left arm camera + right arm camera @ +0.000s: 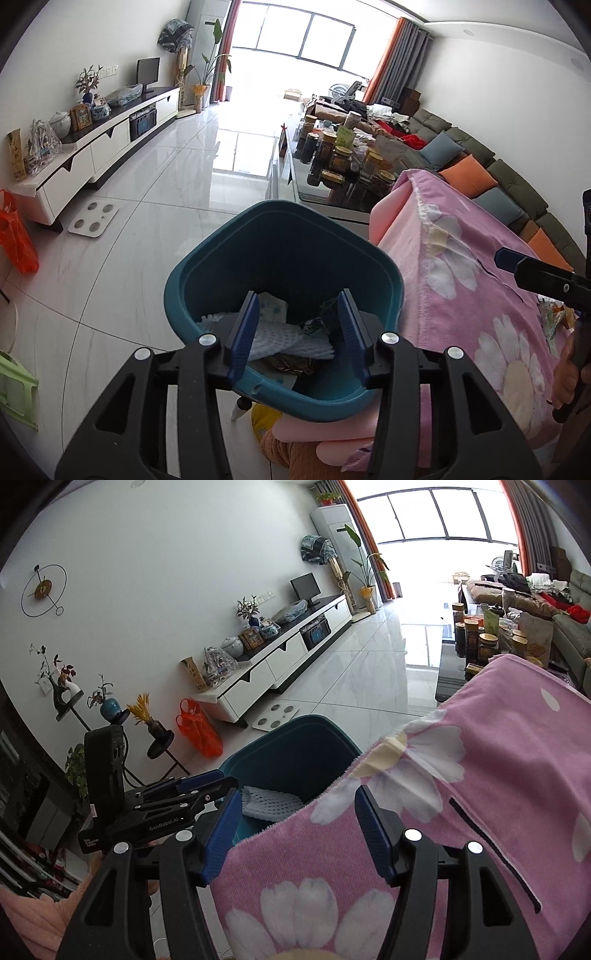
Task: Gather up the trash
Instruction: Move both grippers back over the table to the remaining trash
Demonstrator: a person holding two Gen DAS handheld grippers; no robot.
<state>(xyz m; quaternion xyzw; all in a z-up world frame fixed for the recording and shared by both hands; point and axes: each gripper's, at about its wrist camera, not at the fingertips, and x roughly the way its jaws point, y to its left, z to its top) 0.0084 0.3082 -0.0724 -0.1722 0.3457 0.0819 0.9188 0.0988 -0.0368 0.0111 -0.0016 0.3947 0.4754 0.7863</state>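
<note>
Right gripper (297, 834) spread wide over pink floral blanket (480, 775), nothing between fingers. Teal bin (288, 746) beyond, white foam netting (269, 803) inside. Left gripper (195, 790) beside bin.

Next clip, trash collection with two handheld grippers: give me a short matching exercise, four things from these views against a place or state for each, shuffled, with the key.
Things:
1. teal bin
2. white foam netting
3. left gripper
4. orange plastic bag

Places or states:
A. on the floor by the white TV cabinet
B. lying inside the bin with other scraps
C. beside the table under the pink flowered cloth
D. open and empty, held over the bin

Pairs: 1-C, 2-B, 3-D, 4-A
</note>
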